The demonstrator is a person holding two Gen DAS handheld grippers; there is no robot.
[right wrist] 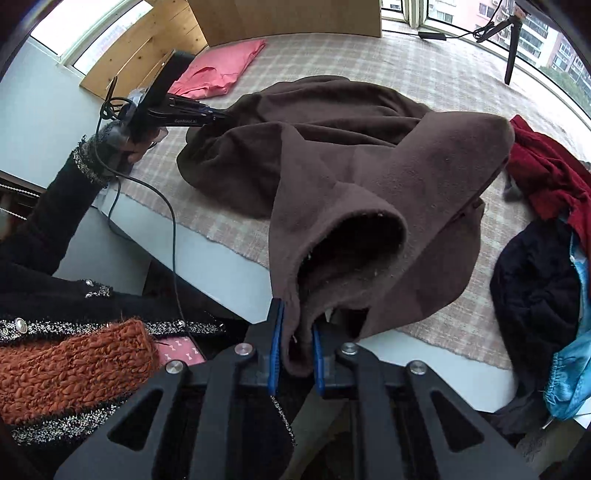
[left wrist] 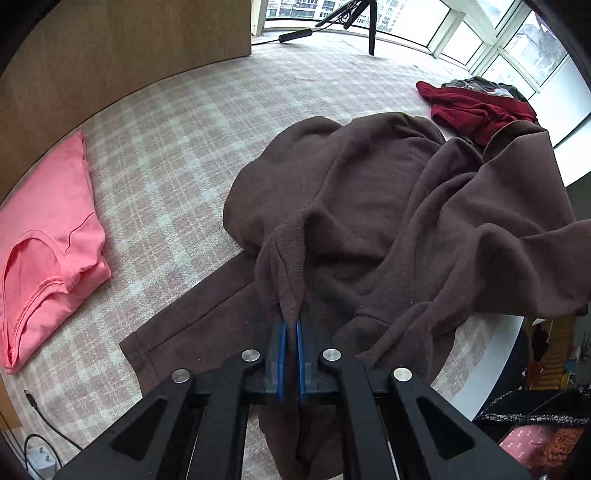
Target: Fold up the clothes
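Observation:
A big brown fleece garment [left wrist: 369, 192] lies crumpled across the checked cloth on the table. My left gripper [left wrist: 291, 326] is shut on a pinched fold of its fabric, lifted off the table. In the right wrist view the same brown garment [right wrist: 332, 155] rises toward me, and my right gripper [right wrist: 295, 325] is shut on the edge of an open cuff or hem, held up over the table's near edge. The left gripper [right wrist: 221, 117] shows there too, at the garment's far left side, held by a person's hand.
A folded pink shirt [left wrist: 48, 240] lies at the left of the checked cloth [left wrist: 177, 147]. A pile of red [left wrist: 476, 110], dark and blue clothes [right wrist: 569, 369] sits at the right. A tripod [left wrist: 369, 26] stands by the windows. A cable [right wrist: 173, 229] hangs off the table's white edge.

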